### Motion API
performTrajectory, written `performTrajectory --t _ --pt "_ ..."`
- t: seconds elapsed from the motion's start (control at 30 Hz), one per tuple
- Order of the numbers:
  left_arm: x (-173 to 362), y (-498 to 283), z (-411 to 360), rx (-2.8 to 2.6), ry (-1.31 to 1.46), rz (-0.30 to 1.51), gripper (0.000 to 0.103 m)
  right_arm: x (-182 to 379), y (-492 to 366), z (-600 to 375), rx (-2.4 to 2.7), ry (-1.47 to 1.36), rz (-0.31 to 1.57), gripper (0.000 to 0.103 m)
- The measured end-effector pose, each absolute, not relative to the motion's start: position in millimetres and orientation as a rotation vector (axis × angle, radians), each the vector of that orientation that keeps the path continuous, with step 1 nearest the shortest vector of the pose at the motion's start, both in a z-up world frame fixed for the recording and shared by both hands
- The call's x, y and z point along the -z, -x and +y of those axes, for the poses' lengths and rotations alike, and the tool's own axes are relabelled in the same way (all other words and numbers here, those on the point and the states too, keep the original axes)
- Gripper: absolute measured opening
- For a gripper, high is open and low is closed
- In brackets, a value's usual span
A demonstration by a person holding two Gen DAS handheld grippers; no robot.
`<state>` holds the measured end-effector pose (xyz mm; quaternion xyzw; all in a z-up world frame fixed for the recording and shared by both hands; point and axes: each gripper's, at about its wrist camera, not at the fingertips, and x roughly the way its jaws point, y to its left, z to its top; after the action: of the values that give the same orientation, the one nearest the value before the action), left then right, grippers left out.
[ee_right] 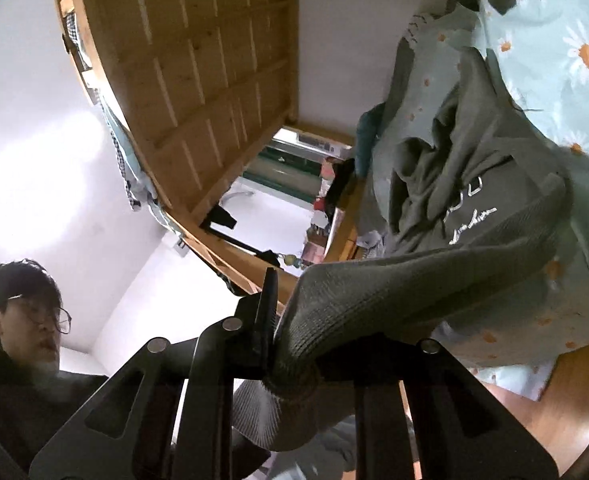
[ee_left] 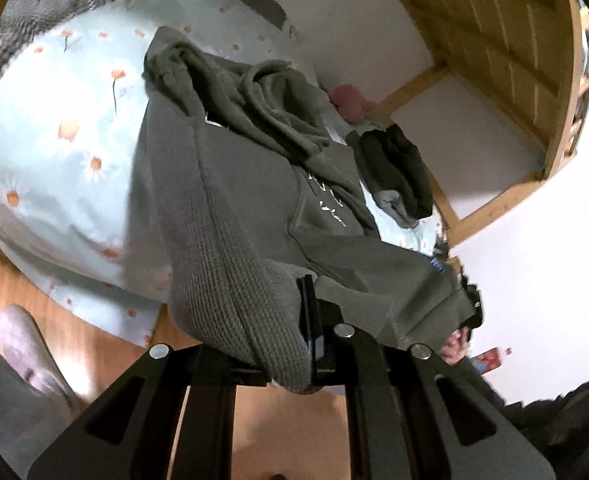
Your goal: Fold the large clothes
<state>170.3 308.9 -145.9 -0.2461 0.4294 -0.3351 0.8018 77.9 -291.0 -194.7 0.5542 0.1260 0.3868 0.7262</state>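
An olive-green hoodie [ee_left: 230, 184] with white lettering on its chest hangs over the edge of a bed with a daisy-print sheet [ee_left: 54, 128]. My left gripper [ee_left: 294, 336] is shut on its ribbed hem, which drapes over the fingers. In the right wrist view the same hoodie [ee_right: 466, 200] stretches from the bed toward me. My right gripper [ee_right: 290, 340] is shut on another ribbed part of it, bunched between the fingers. The hood lies crumpled at the far end [ee_left: 262, 96].
A dark folded garment [ee_left: 398, 172] and a pink item [ee_left: 348, 100] lie farther along the bed. The wooden upper bunk [ee_right: 190, 72] hangs overhead. The person [ee_right: 26, 328] stands to my right gripper's left. Wooden floor [ee_left: 106, 356] and a slippered foot [ee_left: 26, 344] are below.
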Motion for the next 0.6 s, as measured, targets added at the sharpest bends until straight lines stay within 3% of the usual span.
performTrajectory --t 0.27,0.6 --pt "127 -189 305 0.707 0.496 0.889 0.010 169 -103 -294 -0.732 -1.122 0.378 0.017" --pt "73 -242 311 0.713 0.531 0.752 0.010 117 -162 -317 -0.761 -1.116 0.289 0.017"
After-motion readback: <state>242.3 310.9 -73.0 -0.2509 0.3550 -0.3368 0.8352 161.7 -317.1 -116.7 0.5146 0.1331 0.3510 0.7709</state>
